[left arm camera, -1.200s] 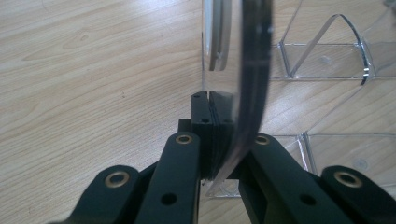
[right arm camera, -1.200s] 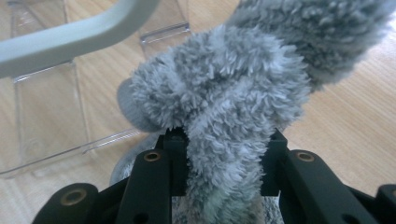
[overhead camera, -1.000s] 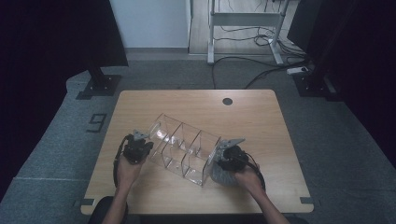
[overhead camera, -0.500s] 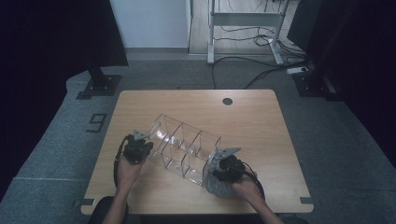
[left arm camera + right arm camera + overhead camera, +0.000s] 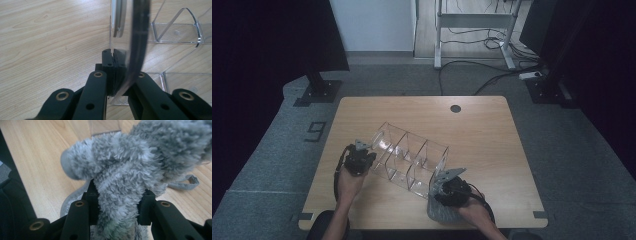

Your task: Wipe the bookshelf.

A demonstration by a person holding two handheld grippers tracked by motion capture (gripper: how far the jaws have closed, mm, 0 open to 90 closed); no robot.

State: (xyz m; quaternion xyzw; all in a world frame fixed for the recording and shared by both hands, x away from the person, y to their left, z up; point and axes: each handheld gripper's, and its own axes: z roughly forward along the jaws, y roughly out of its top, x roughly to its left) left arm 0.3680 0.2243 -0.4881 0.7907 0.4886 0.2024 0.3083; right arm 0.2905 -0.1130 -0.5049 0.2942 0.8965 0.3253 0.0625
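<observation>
A clear acrylic organizer (image 5: 412, 157) with several open compartments lies slantwise on the wooden table (image 5: 482, 130). My left gripper (image 5: 362, 159) is at its left end, shut on a thin clear wall. In the left gripper view that wall (image 5: 136, 37) passes between the pressed pads of the left gripper (image 5: 113, 61). My right gripper (image 5: 447, 192) sits just off the organizer's near right corner, by the table's front edge, over a grey fluffy cloth (image 5: 439, 212). In the right gripper view the cloth (image 5: 120, 170) bulges out between the jaws of the right gripper (image 5: 117, 205), which squeeze it.
A round black grommet (image 5: 455, 108) sits near the table's far edge. A grey loop tag (image 5: 185, 183) of the cloth lies on the wood. Beyond the table stand a dark base plate (image 5: 319, 92) and a metal frame with cables (image 5: 472, 30).
My right hand has slid from the organizer's right end toward the table's near edge, carrying the grey cloth. The left hand and the organizer have stayed put.
</observation>
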